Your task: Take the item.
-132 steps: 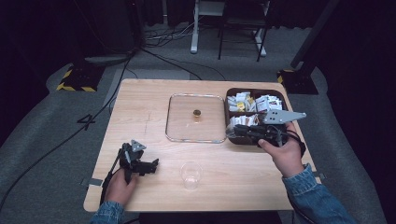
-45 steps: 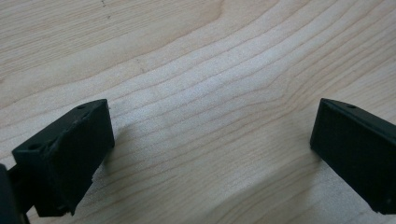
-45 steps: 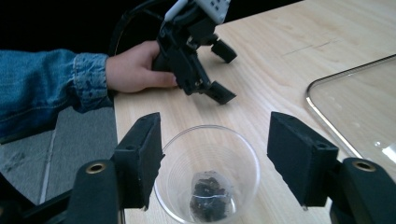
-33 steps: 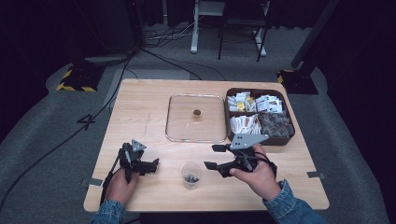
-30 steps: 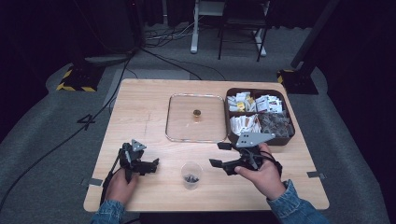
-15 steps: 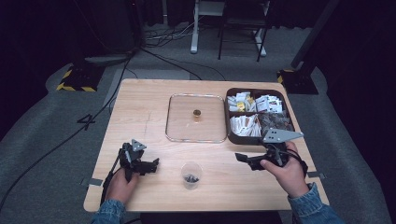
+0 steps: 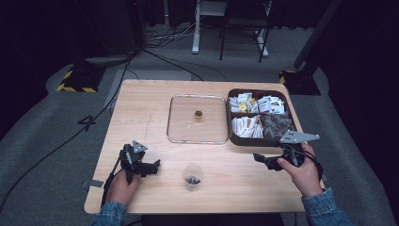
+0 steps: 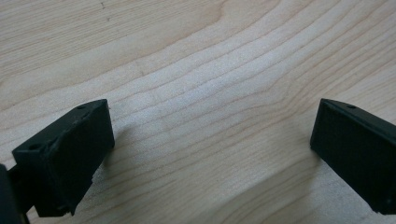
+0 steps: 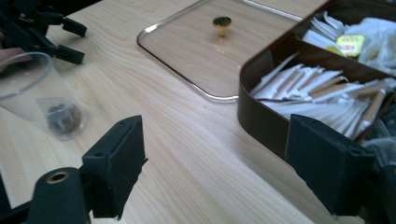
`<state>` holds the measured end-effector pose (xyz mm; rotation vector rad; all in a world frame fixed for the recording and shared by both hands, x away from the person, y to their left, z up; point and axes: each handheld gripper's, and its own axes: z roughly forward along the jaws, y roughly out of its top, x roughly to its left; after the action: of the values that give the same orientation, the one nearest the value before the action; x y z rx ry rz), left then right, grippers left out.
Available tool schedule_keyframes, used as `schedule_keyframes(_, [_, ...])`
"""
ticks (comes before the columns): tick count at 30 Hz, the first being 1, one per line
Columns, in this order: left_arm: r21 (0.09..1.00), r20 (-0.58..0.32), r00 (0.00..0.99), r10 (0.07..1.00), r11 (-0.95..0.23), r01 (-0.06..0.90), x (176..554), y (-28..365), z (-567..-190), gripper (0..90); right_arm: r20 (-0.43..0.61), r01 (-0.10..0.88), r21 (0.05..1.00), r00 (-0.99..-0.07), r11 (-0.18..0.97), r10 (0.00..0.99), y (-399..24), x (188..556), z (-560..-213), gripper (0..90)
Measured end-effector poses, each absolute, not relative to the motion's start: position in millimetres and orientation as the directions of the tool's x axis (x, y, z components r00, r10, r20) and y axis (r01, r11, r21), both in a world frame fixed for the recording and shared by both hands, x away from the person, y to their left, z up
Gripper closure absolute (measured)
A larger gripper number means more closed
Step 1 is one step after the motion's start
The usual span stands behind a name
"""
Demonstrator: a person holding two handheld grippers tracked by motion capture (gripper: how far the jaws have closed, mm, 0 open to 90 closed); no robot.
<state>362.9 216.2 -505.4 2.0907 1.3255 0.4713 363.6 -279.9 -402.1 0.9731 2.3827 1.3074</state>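
The right gripper (image 7: 261, 160), jaws just spread wider (nothing between them), sits at three o'clock from the plastic cup (image 7: 192, 176); left gripper (image 7: 153, 167), spread, empty.

High view: overhead, facing forward over whole table (image 7: 150, 117) | Left gripper view: very close, down on bare wood, place perhaps near-left | Right gripper view: low, near; shares cup (image 9: 44, 93), lid (image 9: 205, 51), box (image 9: 266, 116) with high view
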Motion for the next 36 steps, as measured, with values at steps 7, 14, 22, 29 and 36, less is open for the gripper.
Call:
schedule_keyframes(7, [0.662, -0.024, 0.436, 0.900, -0.312, 0.681, 363, 216, -505, 0.0, 0.074, 0.454, 0.803, -0.719, 0.386, 0.691, -295, 372, -418, 20.6])
schedule_keyframes(14, [0.661, -0.024, 0.436, 0.900, -0.313, 0.682, 363, 216, -505, 0.0, 0.074, 0.489, 0.784, -0.687, 0.384, 0.723, -314, 377, -454, 19.1])
schedule_keyframes(22, [0.662, -0.025, 0.435, 0.900, -0.312, 0.682, 363, 216, -505, 0.0, 0.109, 0.539, 0.764, -0.648, 0.354, 0.754, -322, 374, -480, 18.6])
schedule_keyframes(29, [0.662, -0.025, 0.435, 0.900, -0.311, 0.682, 363, 216, -505, 0.0, 0.128, 0.562, 0.764, -0.615, 0.318, 0.778, -325, 371, -495, 17.9])
schedule_keyframes(36, [0.662, -0.023, 0.436, 0.900, -0.313, 0.681, 363, 216, -505, 0.0, 0.038, 0.545, 0.743, -0.614, 0.388, 0.789, -324, 369, -504, 16.4])
